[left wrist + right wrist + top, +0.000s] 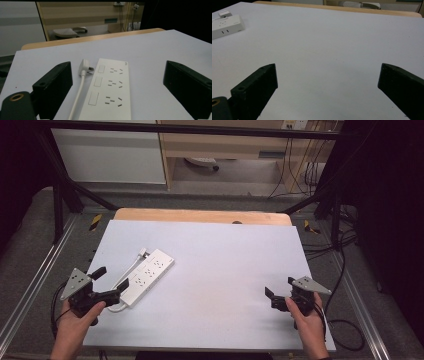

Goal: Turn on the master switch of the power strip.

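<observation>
The left gripper (111,282) has its jaws spread wide, nothing between them, hovering just beside the near end of the white power strip (147,276). The strip lies flat and slantwise on the left half of the worktop (225,270), its cord (79,93) and plug (84,67) along its left side. The right gripper (279,292), jaws likewise spread and empty, sits near the worktop's right edge, well apart from the strip.

White power strip (148,276) — white cord (79,93), pale grey table (225,265), black fingers (53,85).
</observation>
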Motion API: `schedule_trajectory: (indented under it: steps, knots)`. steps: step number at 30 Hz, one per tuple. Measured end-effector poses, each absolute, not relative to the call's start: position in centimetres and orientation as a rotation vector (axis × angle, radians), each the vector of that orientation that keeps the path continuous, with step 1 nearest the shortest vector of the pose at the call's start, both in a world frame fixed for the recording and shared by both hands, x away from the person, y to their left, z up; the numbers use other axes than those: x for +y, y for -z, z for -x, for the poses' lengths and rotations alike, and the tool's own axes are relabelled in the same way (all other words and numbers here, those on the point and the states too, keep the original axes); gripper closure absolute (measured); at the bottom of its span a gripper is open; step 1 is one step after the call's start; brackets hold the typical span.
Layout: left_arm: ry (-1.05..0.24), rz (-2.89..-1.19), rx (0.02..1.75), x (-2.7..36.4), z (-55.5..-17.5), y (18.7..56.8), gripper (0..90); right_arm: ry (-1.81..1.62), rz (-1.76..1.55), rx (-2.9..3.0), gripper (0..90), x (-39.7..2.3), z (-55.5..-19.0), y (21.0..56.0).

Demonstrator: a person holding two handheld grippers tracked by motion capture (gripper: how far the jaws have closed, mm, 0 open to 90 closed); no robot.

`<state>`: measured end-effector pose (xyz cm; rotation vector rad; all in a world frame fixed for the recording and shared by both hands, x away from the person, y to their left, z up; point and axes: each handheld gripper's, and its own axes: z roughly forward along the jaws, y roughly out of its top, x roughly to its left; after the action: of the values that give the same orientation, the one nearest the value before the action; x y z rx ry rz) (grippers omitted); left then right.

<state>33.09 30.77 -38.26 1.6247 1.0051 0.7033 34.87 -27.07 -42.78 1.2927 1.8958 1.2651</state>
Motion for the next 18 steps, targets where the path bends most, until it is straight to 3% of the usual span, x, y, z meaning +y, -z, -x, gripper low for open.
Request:
schedule_trajectory:
  steps: [18]
  knots:
    - [-0.709,-1.651,1.020,30.2,-34.5,38.8,9.1,-1.257,-1.301,1.901,3.0,-27.0,-35.0,42.9]
